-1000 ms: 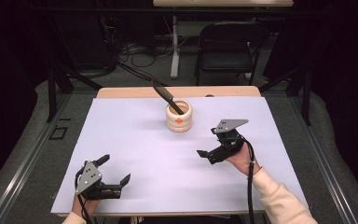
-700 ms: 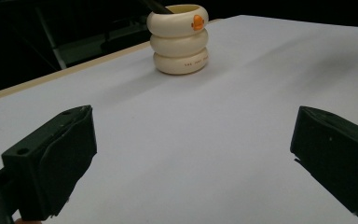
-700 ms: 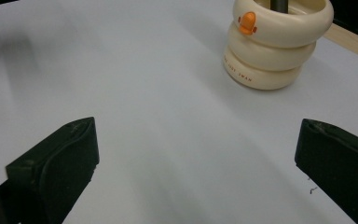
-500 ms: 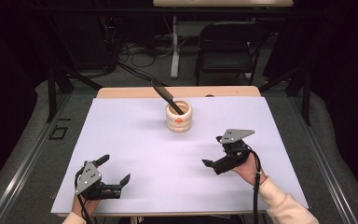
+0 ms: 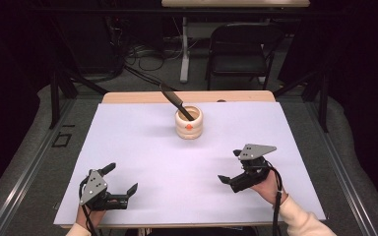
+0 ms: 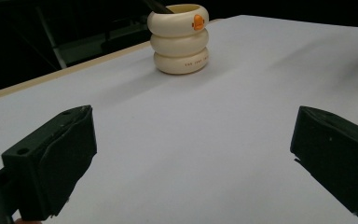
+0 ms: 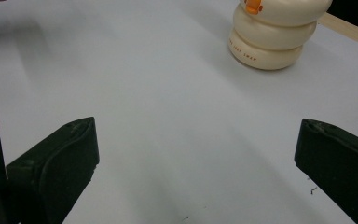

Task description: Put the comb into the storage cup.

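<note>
Holder: cream ribbed three-ring ceramic pot with an orange mark (image 5: 189, 123), standing upright at the far middle of the white-covered desk (image 5: 142, 147).
Utensil: long black handle (image 5: 175, 101) resting inside, leaning up toward the far left.
Right gripper (image 5: 229, 168): lying nearer, pot up and leftward; jaws gaping apart, gripping nothing.
Left gripper (image 5: 122, 179): sitting farther off, pot up and rightward; jaws spread wide, gripping nothing.

A black folding chair (image 5: 243, 46) stands beyond the table (image 5: 128, 97).
</note>
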### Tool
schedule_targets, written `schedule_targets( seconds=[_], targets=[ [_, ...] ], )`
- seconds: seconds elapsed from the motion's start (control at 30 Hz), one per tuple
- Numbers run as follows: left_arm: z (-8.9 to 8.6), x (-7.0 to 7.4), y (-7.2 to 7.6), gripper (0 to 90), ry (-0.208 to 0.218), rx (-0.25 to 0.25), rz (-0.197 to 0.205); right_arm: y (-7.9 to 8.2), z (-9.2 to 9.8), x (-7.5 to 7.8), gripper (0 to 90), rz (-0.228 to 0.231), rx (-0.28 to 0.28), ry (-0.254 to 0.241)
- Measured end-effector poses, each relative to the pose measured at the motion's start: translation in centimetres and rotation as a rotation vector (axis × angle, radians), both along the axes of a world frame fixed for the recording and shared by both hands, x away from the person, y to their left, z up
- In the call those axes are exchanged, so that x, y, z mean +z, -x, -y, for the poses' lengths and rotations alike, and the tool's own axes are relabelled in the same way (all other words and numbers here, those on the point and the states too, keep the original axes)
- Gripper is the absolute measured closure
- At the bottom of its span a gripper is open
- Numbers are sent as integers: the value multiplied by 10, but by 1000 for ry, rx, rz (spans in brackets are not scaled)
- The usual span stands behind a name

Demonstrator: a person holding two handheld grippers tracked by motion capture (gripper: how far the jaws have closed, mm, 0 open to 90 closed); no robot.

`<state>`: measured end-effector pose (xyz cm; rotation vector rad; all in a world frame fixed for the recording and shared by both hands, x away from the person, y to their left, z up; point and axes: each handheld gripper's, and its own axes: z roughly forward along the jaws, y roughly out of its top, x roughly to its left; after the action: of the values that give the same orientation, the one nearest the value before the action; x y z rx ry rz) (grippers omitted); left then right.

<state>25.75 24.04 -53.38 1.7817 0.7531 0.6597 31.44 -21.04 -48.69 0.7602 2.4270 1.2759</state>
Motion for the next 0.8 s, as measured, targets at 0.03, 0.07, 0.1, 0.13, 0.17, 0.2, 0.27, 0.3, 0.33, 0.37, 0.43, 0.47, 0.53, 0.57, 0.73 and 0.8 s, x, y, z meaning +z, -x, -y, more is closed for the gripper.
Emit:
schedule_targets(
  seconds=[0.03,0.07,0.1,0.13,0.17,0.2,0.27,0.3,0.33,0.37,0.43,0.47,0.53,0.57,0.73,0.8],
  targets=[
    [0,0,0,4,0,1,0,1,1,0,0,1,0,0],
    [0,0,0,5,1,1,0,3,1,-1,0,2,-3,0],
    [0,0,0,5,1,1,0,4,2,-1,0,3,-3,0],
    [0,0,0,5,1,2,1,5,3,-2,0,4,-5,2],
    [0,0,0,5,0,2,1,7,3,-2,0,6,-5,5],
    [0,0,0,5,0,2,1,8,4,-3,0,4,-7,5],
    [0,0,0,5,1,3,1,10,5,-3,0,9,-9,7],
    [0,0,0,5,1,2,1,11,6,-4,0,8,-11,6],
    [0,0,0,5,1,3,1,12,6,-4,0,6,-15,2],
    [0,0,0,5,1,3,2,13,7,-5,0,10,-15,4],
    [0,0,1,5,1,4,2,14,8,-6,0,10,-16,6],
    [0,0,1,5,1,4,2,15,9,-6,0,9,-17,7],
    [0,0,1,5,1,4,2,17,10,-8,0,9,-19,8],
    [0,0,0,5,1,4,1,17,10,-8,0,9,-21,13],
    [0,0,1,5,1,5,2,21,13,-12,0,12,-26,20],
    [0,0,1,4,1,5,2,22,14,-13,0,11,-28,18]
  ],
)
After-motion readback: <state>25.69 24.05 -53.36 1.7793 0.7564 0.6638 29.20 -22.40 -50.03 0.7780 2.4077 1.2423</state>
